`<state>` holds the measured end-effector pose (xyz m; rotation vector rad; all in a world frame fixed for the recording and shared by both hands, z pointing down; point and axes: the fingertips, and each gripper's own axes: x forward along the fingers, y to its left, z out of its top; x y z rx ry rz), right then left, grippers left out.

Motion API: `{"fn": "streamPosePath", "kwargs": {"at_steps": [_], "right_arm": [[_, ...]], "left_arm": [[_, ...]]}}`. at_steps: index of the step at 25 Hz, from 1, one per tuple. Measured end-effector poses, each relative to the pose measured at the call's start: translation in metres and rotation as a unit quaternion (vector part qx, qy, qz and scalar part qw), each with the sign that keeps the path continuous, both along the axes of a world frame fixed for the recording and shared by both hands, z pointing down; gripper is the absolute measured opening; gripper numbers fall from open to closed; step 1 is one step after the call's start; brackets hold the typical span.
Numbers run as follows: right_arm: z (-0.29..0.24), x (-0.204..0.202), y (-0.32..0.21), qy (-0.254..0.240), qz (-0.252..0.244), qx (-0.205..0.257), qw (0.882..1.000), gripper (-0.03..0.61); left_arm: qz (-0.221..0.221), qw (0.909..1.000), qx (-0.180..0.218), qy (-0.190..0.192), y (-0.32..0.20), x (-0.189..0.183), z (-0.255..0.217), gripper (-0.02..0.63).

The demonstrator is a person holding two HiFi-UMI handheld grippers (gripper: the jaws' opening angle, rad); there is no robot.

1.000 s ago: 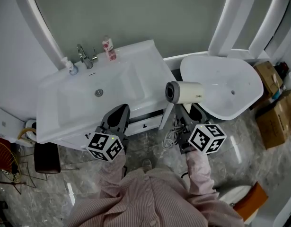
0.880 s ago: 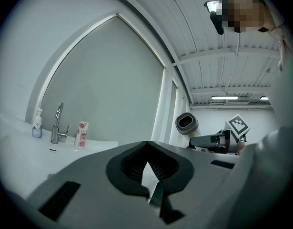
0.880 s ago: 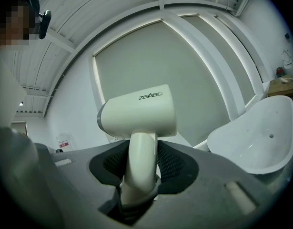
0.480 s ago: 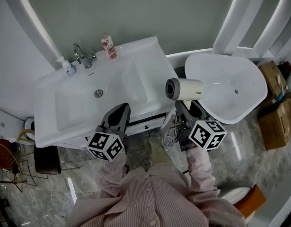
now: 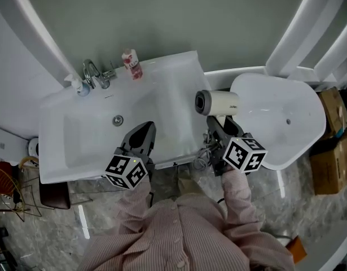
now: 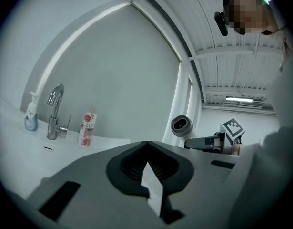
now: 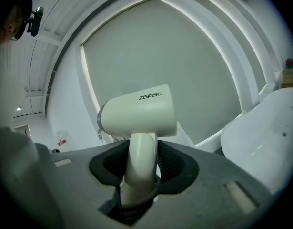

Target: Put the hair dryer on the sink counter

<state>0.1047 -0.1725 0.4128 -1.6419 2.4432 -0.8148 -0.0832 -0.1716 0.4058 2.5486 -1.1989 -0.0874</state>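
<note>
The cream hair dryer (image 5: 218, 103) (image 7: 136, 113) hangs in the air at the right end of the white sink counter (image 5: 173, 89), nozzle pointing left over the counter's edge. My right gripper (image 5: 217, 127) (image 7: 142, 151) is shut on its handle, and its cord (image 5: 202, 157) dangles below. In the left gripper view the dryer (image 6: 182, 126) and the right gripper (image 6: 203, 143) show at the right. My left gripper (image 5: 141, 135) (image 6: 146, 149) hovers over the counter's front edge, shut and holding nothing.
A chrome faucet (image 5: 94, 75) (image 6: 53, 111), a pink bottle (image 5: 132, 64) (image 6: 87, 128) and a blue soap bottle (image 5: 74, 84) (image 6: 31, 116) stand at the counter's back. A white tub (image 5: 286, 117) (image 7: 265, 142) lies right of the counter, with cardboard boxes (image 5: 331, 151) beyond.
Both grippers have come closer to the sink. The hair dryer, first over the gap between counter and tub, now reaches the counter's right edge. Neither grip has changed.
</note>
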Motion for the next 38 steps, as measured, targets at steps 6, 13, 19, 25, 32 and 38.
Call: {"fn": "streamPosePath", "kwargs": {"at_steps": [6,13,19,25,32,38], "right_arm": [[0.015,-0.002,-0.061,0.004,-0.033,-0.027,0.999,0.161],[0.043,-0.007,-0.117,0.012,-0.067,-0.064,0.996,0.161],[0.061,-0.009,-0.151,0.019,-0.094,-0.085,0.992,0.161],[0.084,-0.020,-0.185,0.031,-0.120,-0.116,0.986,0.161],[0.119,-0.035,-0.214,0.063,-0.133,-0.167,0.975,0.161],[0.147,-0.042,-0.230,0.088,-0.136,-0.208,0.965,0.161]], "left_arm": [[-0.010,0.9997,-0.020,0.002,-0.049,0.011,0.011,0.002],[-0.036,0.9981,-0.049,0.006,-0.094,0.013,0.033,0.002],[-0.052,0.9964,-0.067,0.005,-0.120,0.021,0.050,0.002],[-0.063,0.9929,-0.101,0.000,-0.145,0.022,0.073,0.002],[-0.067,0.9864,-0.150,0.003,-0.168,0.019,0.103,0.002],[-0.063,0.9804,-0.186,0.016,-0.184,0.018,0.127,0.002]]}}
